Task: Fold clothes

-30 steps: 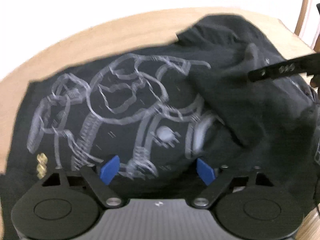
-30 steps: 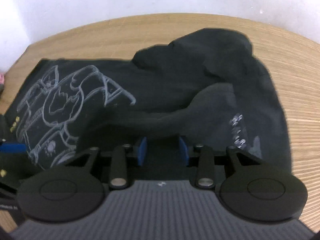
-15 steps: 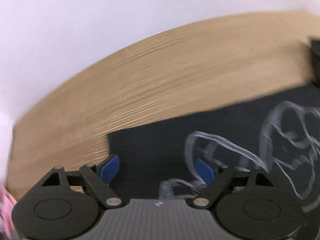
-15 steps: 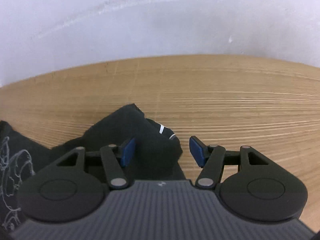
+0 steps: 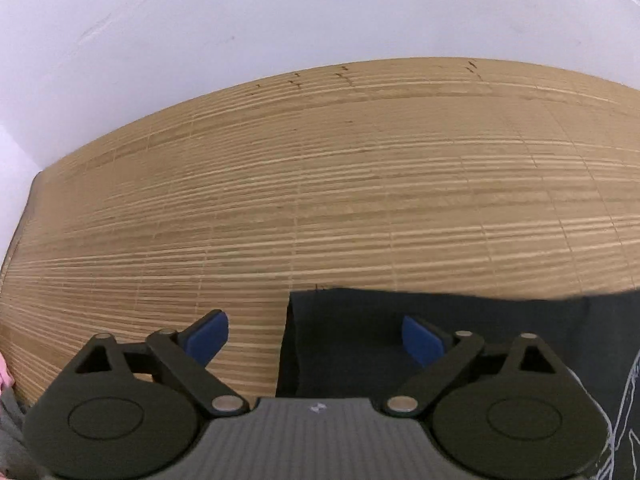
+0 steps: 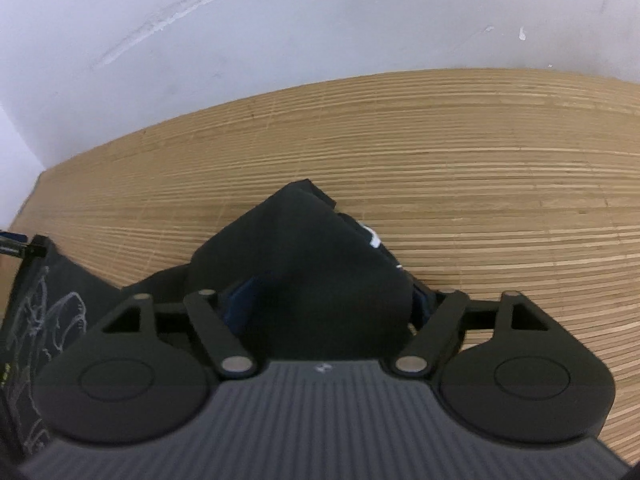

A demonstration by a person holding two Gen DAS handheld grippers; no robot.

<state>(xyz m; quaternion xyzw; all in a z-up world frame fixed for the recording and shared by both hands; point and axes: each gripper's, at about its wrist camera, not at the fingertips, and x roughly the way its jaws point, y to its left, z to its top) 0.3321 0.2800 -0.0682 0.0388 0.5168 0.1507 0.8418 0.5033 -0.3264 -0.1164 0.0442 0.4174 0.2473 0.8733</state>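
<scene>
No legible text, number or brand appeared in either view. The black T-shirt (image 6: 304,248) bore a white line drawing (image 6: 48,320) without readable letters, and small white marks (image 6: 370,236) at its folded edge were too small to read. A tiny pale emblem (image 5: 319,407) stood on the left gripper's body, not legible as lettering.

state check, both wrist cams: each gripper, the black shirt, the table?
left gripper: jaws opening, wide, straddling the shirt's corner, not gripping it
right gripper: jaws opening, a bunched fold of the shirt between them, pads not clearly pressing
black shirt: flat on the table at the left gripper; humped and creased at the right one
table: bare wood beyond the shirt
</scene>
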